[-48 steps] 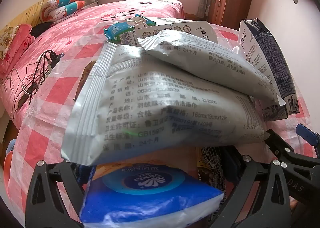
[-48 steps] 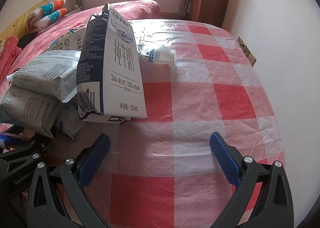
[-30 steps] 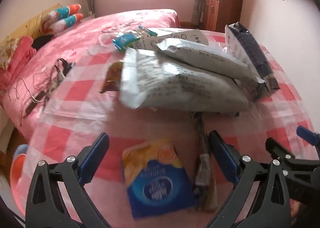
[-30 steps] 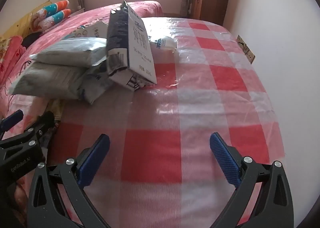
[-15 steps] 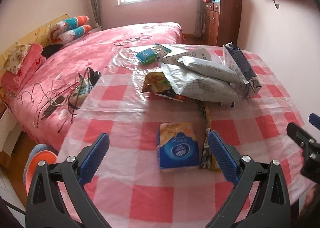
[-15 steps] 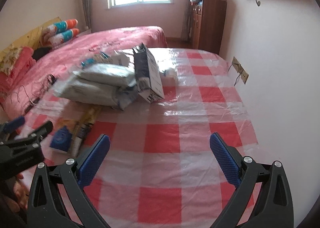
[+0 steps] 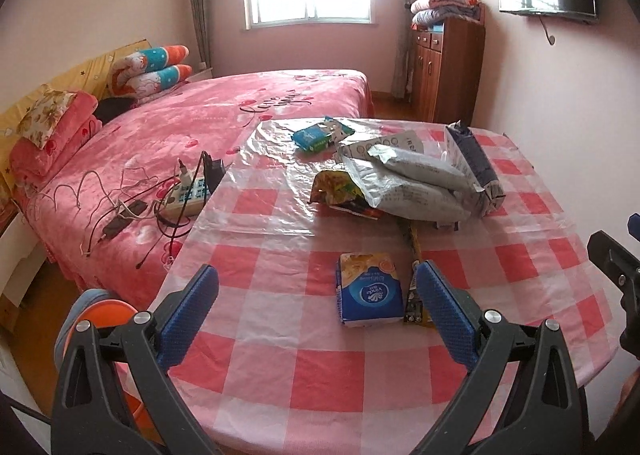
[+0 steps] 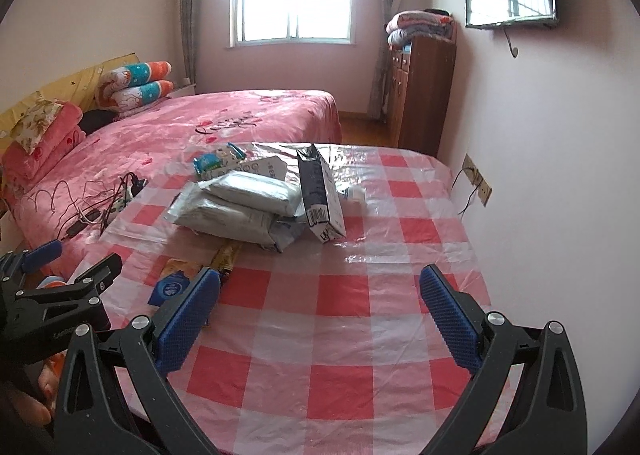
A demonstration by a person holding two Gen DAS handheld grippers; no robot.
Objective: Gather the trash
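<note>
Trash lies on a red-and-white checked table (image 7: 280, 343). A blue tissue pack (image 7: 370, 289) lies nearest, with a thin dark wrapper (image 7: 414, 255) beside it. Behind them are two grey foil packs (image 7: 416, 187), a yellow snack bag (image 7: 338, 187), a dark milk carton (image 7: 474, 165) and a blue-green packet (image 7: 318, 135). My left gripper (image 7: 316, 307) is open and empty over the table's near edge. My right gripper (image 8: 320, 311) is open and empty, well back from the carton (image 8: 320, 191) and foil packs (image 8: 244, 203). The tissue pack (image 8: 172, 287) shows at its left.
A pink bed (image 7: 192, 123) lies left of the table with a power strip and cables (image 7: 176, 195) on it. A wooden cabinet (image 7: 444, 67) stands at the back wall. An orange bin (image 7: 100, 315) sits low left. A small white bottle (image 8: 356, 193) lies behind the carton.
Both grippers have pulled far back and up from the pile. The left gripper let go of the tissue pack, which now lies on the table. Both are open.
</note>
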